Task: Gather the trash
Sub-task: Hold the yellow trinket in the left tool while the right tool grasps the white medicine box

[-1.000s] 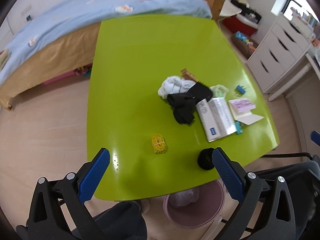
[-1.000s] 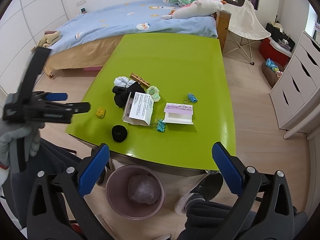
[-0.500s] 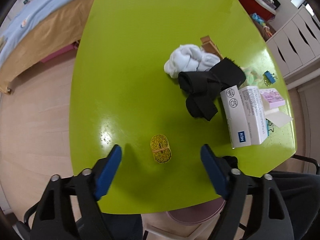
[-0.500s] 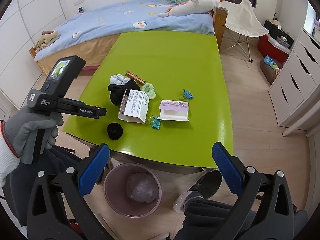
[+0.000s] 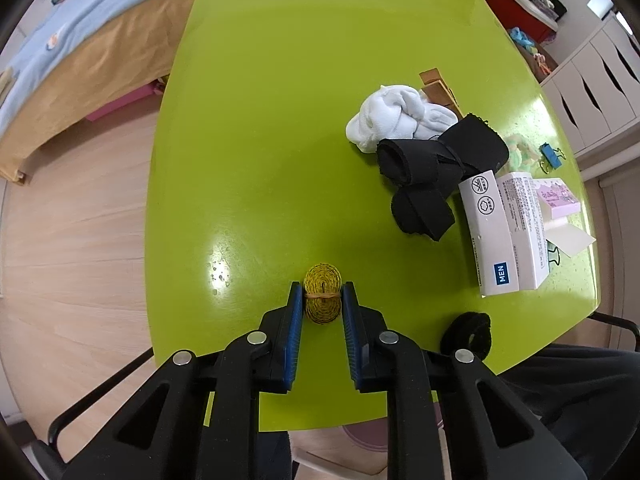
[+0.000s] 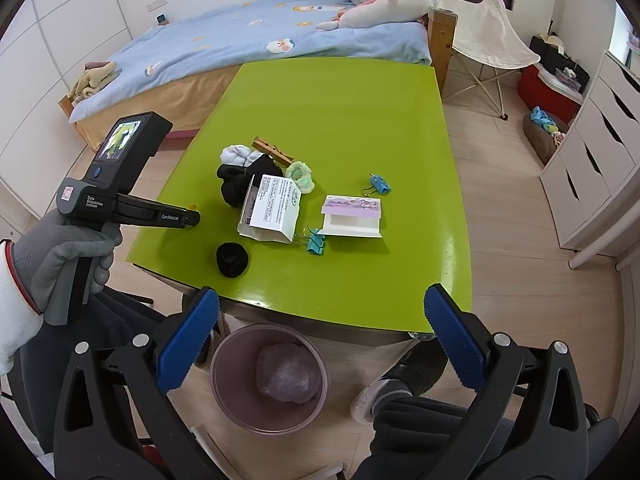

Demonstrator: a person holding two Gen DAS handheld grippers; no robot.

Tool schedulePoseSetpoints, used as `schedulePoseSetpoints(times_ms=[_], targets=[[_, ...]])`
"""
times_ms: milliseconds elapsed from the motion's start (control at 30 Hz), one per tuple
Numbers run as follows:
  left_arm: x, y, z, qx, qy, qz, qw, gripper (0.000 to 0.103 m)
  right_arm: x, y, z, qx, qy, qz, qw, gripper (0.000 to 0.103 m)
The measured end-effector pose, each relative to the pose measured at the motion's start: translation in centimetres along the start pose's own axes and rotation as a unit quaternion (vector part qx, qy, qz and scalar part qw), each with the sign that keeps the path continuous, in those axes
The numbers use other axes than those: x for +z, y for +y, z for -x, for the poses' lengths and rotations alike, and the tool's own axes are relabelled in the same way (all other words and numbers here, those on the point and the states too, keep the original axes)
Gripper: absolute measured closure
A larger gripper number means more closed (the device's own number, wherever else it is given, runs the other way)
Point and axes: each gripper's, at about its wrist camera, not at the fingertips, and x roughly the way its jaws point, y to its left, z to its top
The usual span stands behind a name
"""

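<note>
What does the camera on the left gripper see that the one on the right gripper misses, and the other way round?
Only the left wrist view shows the small yellow coiled roll with a rubber band clearly, sitting between the left gripper as its blue fingers are closing on it.

Only the right wrist view shows the pink plastic bin whole, under the table edge, the blue-quilted bed's plush toys, the gloved hand on the left tool, and the open right gripper.

Both show the lime-green table, the white printed carton and the black fuzzy ring.

- bench [image 5: 256, 128] top was glossy green, kinda mirror-smooth
- white sock [image 5: 394, 122] looked like soft knit cloth
- box [image 5: 502, 236] was matt cardboard
- floor [image 5: 72, 232] was pale wood
</note>
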Motion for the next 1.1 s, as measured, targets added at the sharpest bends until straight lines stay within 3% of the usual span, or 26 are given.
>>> schedulePoseSetpoints(times_ms=[233, 600, 833, 1100], targets=[[-1.4, -0.7, 1.6, -0.018, -0.049, -0.02, 0.9985, 0.084, 1.2, 0.3, -0.8, 0.016, 0.009, 0.003, 1.0, 0.003], [-3.5, -1.4, 5.6, -0.023, -0.116, -0.043, 0.992, 0.084, 5.8, 2.6, -4.5, 0.041, 0.048, 0.024, 0.998, 0.003], [-5.3, -1.0, 7.0, -0.027, -0.135, -0.046, 0.9894, 0.084, 8.9, 3.8, -9.4, 0.036, 0.11, 0.029, 0.993, 0.003], [-6.1, -0.4, 7.4, -0.032, -0.138, -0.039, 0.9891, 0.084, 9.9, 5.0, -13.7, 0.034, 0.173, 0.023, 0.984, 0.003]])
